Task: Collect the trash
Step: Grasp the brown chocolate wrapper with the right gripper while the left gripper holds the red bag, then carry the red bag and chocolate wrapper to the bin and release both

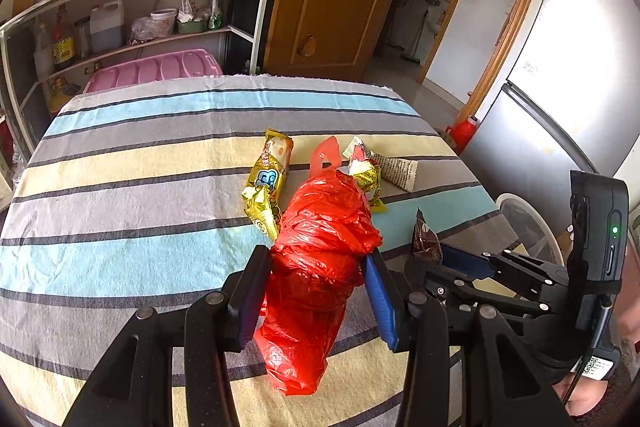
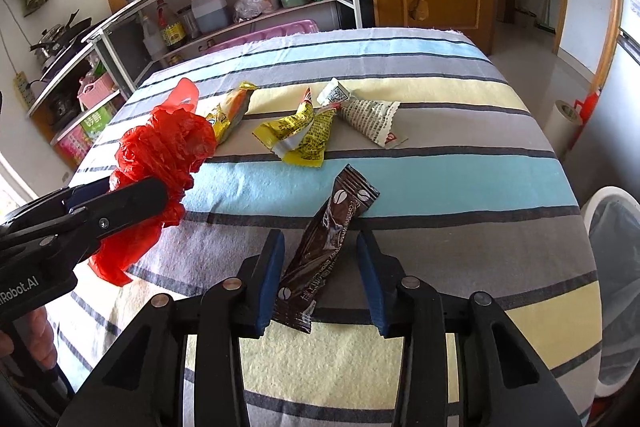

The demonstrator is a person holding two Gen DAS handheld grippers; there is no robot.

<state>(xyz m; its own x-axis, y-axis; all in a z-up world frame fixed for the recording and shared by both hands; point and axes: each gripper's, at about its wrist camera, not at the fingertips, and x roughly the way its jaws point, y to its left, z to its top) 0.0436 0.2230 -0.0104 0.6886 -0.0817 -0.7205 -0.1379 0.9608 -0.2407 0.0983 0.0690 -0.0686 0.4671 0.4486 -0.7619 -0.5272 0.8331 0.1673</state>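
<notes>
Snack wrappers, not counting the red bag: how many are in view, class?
4. Brown wrapper between the right gripper fingers; crumpled yellow wrapper mid-table; white printed wrapper beside it; yellow wrapper by the red bag, which may hide more.

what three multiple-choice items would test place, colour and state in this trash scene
1. The brown wrapper lies: A on the shelf; B between the fingers of the right hand-held gripper; C in a bin.
2. The plastic bag is: A blue; B green; C red.
3. The left hand-held gripper is: A shut on the bag; B open and empty; C holding a bottle.
Key: B, a finger stands on each side of it; C, it is plainly red in both views; A, both pads press its crumpled middle.
</notes>
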